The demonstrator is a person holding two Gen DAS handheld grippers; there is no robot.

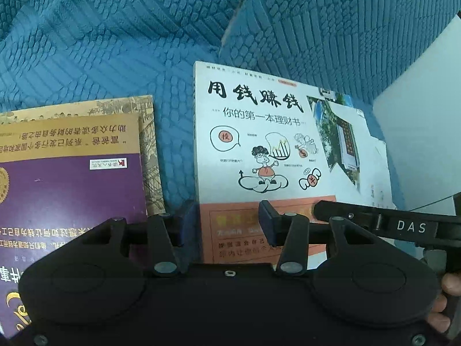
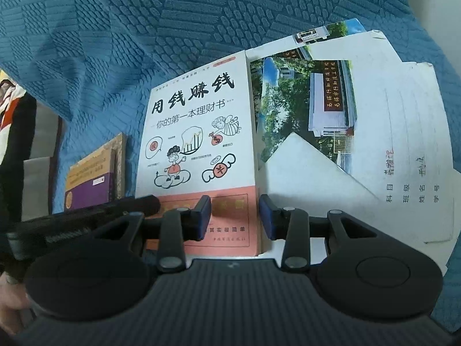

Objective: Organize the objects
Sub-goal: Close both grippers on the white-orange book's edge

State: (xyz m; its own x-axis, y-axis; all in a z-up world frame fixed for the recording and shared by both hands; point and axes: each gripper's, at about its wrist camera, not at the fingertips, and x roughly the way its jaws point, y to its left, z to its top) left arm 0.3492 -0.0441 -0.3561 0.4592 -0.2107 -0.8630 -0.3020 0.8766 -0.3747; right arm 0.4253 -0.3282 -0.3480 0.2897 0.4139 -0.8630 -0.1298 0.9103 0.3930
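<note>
A white book with black Chinese title, cartoon drawings and an orange lower band (image 1: 253,144) (image 2: 198,144) lies on a blue quilted cover. It rests partly on a white notebook with a school photo (image 1: 345,138) (image 2: 331,109). A purple and gold book (image 1: 69,178) (image 2: 92,181) lies to its left on a tan patterned book (image 1: 149,155). My left gripper (image 1: 226,222) is open over the white book's near left edge. My right gripper (image 2: 234,217) is open astride the book's near right corner. Each gripper shows in the other's view (image 1: 374,222) (image 2: 86,219).
The blue quilted cover (image 1: 115,43) (image 2: 144,28) rises into a cushion behind the books. White papers with handwriting (image 2: 417,144) spread under the notebook at right. A white surface (image 1: 426,115) stands at far right. Dark patterned cloth (image 2: 17,121) lies at far left.
</note>
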